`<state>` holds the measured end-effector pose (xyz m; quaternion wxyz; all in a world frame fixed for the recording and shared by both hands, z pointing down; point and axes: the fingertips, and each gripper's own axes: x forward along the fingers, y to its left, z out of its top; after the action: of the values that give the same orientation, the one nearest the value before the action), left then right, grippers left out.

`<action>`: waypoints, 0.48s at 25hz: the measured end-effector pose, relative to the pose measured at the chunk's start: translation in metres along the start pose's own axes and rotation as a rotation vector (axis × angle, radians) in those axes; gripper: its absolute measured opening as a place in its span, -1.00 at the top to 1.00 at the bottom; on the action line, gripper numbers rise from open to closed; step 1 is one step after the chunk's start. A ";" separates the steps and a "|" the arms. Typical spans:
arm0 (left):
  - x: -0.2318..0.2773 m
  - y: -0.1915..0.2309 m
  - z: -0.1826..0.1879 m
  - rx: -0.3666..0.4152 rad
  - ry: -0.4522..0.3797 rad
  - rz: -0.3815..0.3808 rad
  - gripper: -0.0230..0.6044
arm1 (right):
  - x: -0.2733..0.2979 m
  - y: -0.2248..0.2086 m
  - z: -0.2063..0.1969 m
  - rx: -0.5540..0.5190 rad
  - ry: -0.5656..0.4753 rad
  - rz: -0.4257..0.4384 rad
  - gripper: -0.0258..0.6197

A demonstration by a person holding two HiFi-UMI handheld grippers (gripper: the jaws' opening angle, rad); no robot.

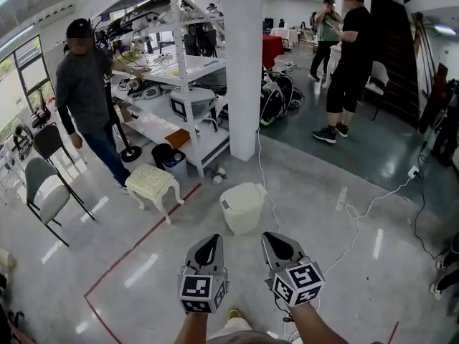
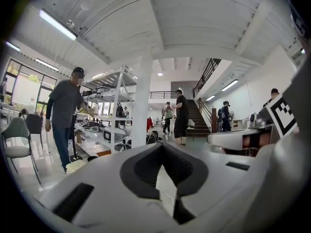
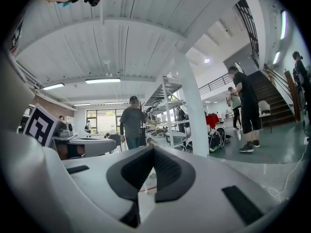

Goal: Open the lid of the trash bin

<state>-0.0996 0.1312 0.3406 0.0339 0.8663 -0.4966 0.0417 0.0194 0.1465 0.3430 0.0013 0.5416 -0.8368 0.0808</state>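
Open concrete floor (image 1: 337,213); shelving rack (image 1: 188,77) and white pillar (image 1: 242,63) behind. Trash bin (image 1: 242,210) stands on the floor in front of the pillar, just ahead of both tools. Its lid (image 1: 241,192) is down, untouched. Left tool (image 1: 211,241) and right tool (image 1: 269,239) are held low side by side, each clenched on nothing, short of the bin.

Judgement: approach step. Close in, part one tool's jaws, catch the lid's front edge, lift up and back. A light bin may slide, so steady its body with the other tool.
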 end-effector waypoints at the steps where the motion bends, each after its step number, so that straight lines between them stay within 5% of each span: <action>1: 0.005 0.005 -0.001 -0.002 0.000 -0.003 0.97 | 0.007 -0.001 0.000 -0.001 -0.002 -0.004 0.81; 12: 0.049 0.044 -0.001 0.013 0.010 -0.053 0.97 | 0.064 -0.015 0.001 0.003 -0.003 -0.044 0.82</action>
<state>-0.1129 0.0677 0.3478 0.0319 0.8792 -0.4729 0.0481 0.0065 0.0820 0.3493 0.0011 0.5600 -0.8245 0.0811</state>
